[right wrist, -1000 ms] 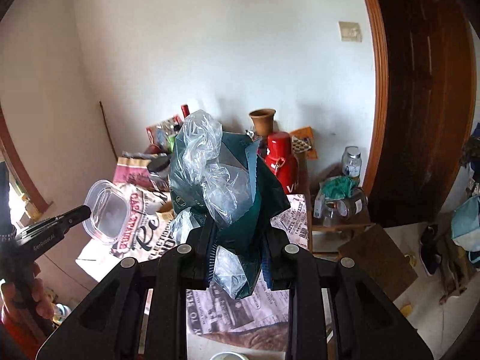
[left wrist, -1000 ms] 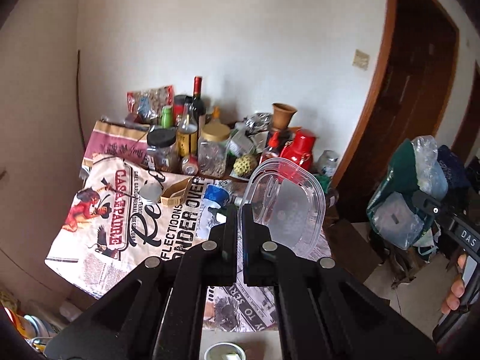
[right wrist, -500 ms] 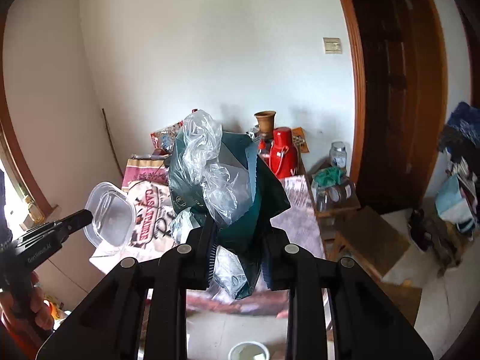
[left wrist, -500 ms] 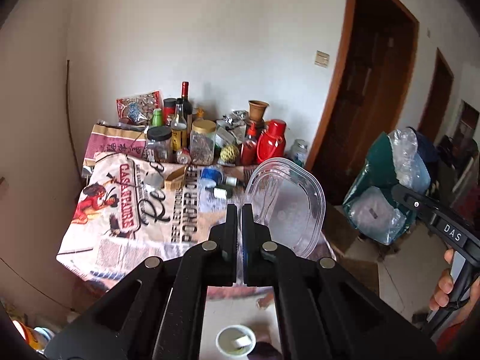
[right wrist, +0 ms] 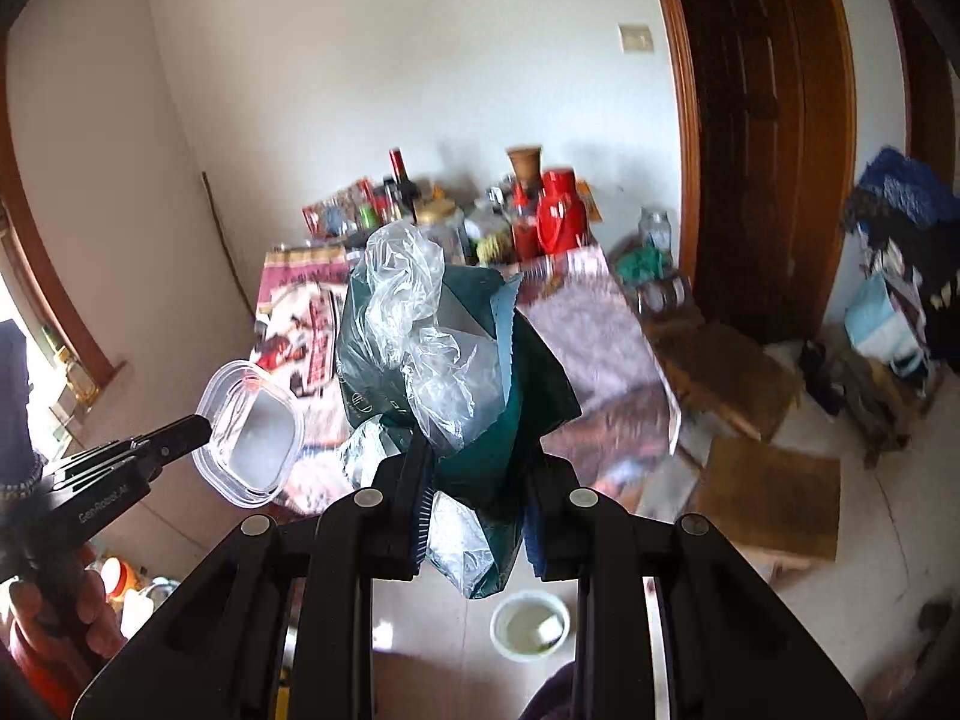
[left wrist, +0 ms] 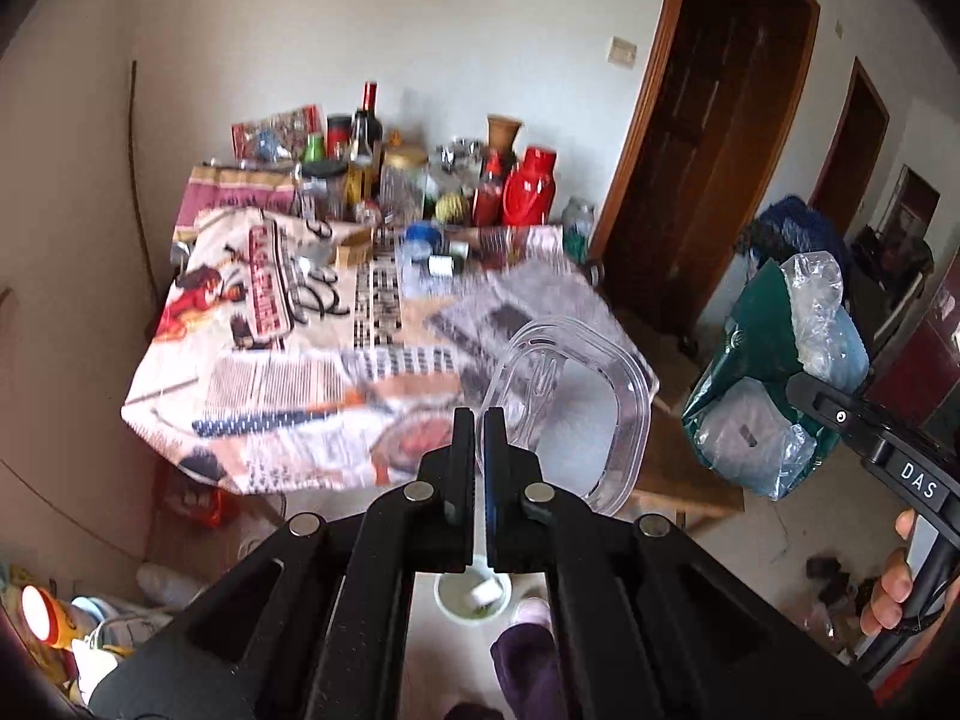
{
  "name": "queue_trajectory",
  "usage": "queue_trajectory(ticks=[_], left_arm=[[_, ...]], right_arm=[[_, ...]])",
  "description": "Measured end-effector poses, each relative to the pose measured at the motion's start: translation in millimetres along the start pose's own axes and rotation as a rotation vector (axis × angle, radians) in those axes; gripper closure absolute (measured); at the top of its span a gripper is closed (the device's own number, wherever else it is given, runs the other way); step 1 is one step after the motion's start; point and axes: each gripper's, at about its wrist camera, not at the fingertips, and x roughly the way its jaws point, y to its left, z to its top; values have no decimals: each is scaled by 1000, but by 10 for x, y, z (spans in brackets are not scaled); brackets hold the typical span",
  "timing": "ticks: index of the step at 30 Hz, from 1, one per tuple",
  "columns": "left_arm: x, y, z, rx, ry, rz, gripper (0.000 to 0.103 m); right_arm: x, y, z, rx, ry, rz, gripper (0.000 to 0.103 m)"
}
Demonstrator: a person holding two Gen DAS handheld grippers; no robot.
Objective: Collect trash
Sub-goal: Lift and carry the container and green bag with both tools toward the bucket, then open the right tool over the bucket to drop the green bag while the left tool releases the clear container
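Beyond the table's (left wrist: 180, 420) front edge, both loads have been drawn back: the left gripper (left wrist: 479, 420) remains clenched on a clear plastic lid (left wrist: 594, 420), the right gripper (right wrist: 477, 462) on crumpled green-and-clear plastic bags (right wrist: 438, 354). A small white bin (right wrist: 528, 624) has come into view on the floor below, so disposal is judged imminent.

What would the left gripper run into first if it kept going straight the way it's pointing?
Probably the near edge of the newspaper-covered table, with the clear plastic container clamped in the left gripper touching first. Depth is unclear; the line might pass over the edge.
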Motion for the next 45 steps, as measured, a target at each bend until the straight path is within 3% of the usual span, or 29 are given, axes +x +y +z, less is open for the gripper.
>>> queue_trajectory(ticks=[9, 21, 34, 45], left_arm=[[361, -84, -382, -17, 129, 26, 102], [1588, -246, -1185, -67, 340, 122, 102], [3493, 98, -2758, -177, 587, 167, 102], [4458, 649, -3667, -203, 639, 240, 102]], right_arm=[[293, -188, -414, -3, 156, -1, 80], [1230, -783, -1202, -57, 378, 63, 80], [2714, -1322, -2626, -38, 634, 27, 80], [4003, -1403, -3524, -67, 709, 3, 80]])
